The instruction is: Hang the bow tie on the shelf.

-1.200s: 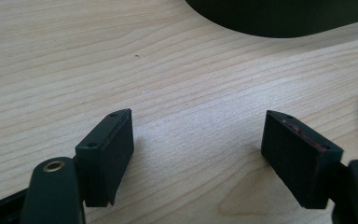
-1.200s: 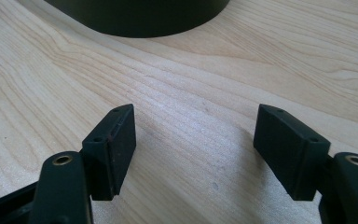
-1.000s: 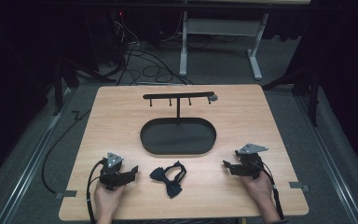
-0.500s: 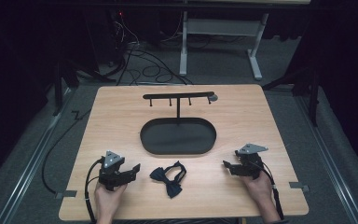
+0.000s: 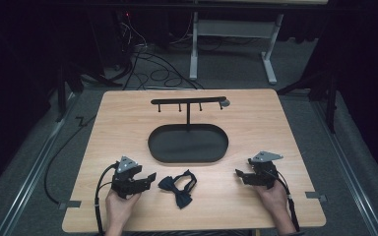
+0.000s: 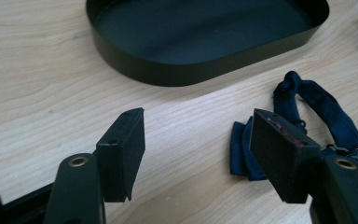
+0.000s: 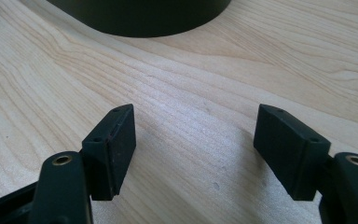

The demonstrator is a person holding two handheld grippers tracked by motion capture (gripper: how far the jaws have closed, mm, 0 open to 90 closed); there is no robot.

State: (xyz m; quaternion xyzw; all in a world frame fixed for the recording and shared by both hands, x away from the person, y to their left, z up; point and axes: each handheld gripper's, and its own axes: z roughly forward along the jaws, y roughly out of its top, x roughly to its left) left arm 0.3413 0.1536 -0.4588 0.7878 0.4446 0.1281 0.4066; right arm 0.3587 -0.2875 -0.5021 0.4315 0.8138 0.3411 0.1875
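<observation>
Bow tie (image 5: 178,187) beside left claw (image 5: 150,178)

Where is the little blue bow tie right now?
In the high view the bow tie lies flat on the table's near edge, just right of the left gripper and in front of the black oval tray.

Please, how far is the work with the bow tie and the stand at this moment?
Nothing looks done: the bow tie lies flat on the table, outside the tray; the stand's hooks hang bare. The left gripper and right gripper are open, holding nothing. Grasping and placing are presumably left.
</observation>
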